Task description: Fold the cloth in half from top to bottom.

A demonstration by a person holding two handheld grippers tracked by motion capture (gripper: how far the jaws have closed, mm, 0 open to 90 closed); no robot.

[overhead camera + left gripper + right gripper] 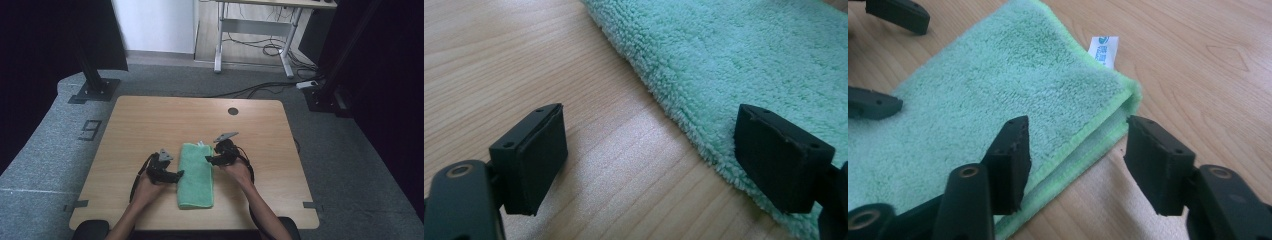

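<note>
Table (150,120) of pale wood grain carries folded green terry towel (196,175) near the front edge. Left gripper (649,160) spread, straddling the towel's fluffy long side. Right gripper (1075,165) spread, nothing pinched, stacked hem between jaws. White tag (1103,50) pokes out. Best to bite both layers squarely
</note>
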